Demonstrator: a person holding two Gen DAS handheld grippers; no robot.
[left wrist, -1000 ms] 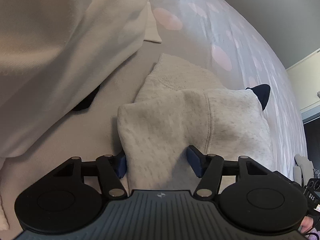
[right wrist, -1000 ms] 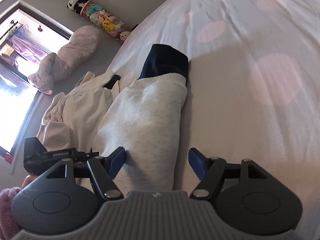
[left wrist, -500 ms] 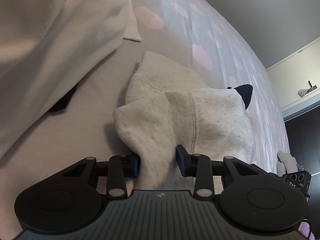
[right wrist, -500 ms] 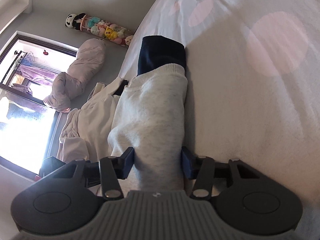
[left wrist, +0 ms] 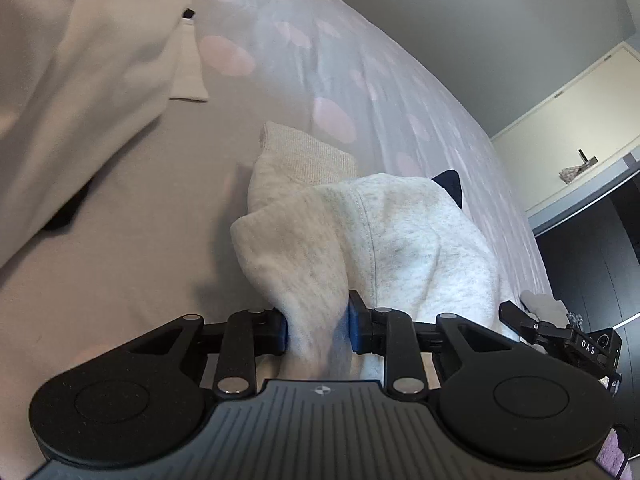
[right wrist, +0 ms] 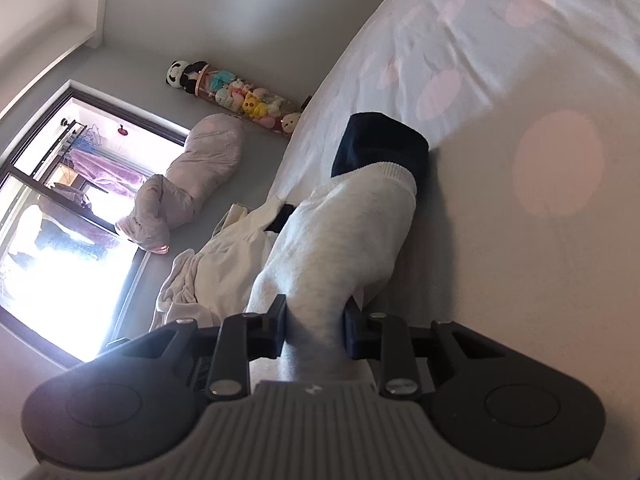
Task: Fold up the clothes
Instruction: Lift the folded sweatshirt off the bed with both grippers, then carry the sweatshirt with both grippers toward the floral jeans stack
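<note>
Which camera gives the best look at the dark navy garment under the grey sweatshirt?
The right wrist view: the navy garment lies in plain view beyond the grey sweatshirt. The left wrist view shows only its dark tip behind the sweatshirt.

A row of plush toys (right wrist: 236,94) lies along the wall beside a bright window (right wrist: 60,216), near a pink-spotted bed (right wrist: 520,208).

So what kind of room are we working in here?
Most likely a bedroom: the clothes lie on a bed with a dotted sheet, a row of plush toys lines the wall, and a wardrobe stands nearby.
</note>
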